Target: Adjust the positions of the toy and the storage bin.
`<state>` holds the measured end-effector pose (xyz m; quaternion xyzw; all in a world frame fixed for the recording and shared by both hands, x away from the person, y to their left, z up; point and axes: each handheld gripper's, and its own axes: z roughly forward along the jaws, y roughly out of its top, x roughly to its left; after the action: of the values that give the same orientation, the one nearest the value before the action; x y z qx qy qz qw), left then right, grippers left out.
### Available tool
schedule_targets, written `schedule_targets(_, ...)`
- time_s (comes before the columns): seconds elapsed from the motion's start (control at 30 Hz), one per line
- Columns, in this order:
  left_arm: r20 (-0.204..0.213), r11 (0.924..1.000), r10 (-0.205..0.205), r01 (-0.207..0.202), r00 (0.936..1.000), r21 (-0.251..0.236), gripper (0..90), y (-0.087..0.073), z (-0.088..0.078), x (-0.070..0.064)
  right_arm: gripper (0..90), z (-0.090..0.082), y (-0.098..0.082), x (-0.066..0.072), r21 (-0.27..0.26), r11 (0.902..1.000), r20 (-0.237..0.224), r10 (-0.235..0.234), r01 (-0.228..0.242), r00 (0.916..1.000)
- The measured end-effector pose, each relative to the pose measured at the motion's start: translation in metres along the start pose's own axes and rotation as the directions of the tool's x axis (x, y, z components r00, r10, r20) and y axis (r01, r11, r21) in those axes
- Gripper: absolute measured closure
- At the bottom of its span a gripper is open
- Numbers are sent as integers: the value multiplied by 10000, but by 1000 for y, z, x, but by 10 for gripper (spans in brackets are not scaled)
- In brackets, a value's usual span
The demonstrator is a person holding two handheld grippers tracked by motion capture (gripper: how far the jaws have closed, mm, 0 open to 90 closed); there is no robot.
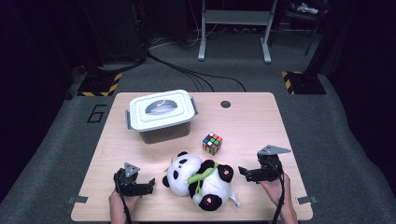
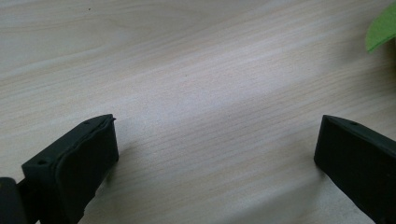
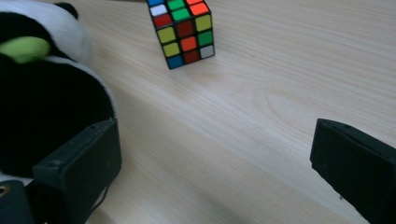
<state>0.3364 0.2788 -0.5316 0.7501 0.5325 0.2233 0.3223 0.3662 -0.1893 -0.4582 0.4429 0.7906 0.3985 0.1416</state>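
black claws [image 1: 149,183] with grey 3-cornered plates and trailing cables

Multicoloured puzzle cube [image 3: 183,31] cut off at top edge; black-and-white plush panda [image 3: 42,88] cropped left, partly behind one jaw.

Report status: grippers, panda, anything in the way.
Left gripper open, empty, left of panda. Right gripper open, empty, right of panda. Panda lies on table, untouched. Cube behind it, apart; nothing in the way.
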Motion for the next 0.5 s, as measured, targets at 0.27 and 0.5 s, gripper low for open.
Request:
schedule_targets(0.27,4,10000,6,-6,10000,-1,0,0,0,0,22,-17,5,27,-351,9994,-686,24,-48,9976)
schedule_targets(0.5,-9,10000,15,-15,10000,0,0,0,0,0,58,-21,13,54,-334,9985,-901,-468,440,9948)
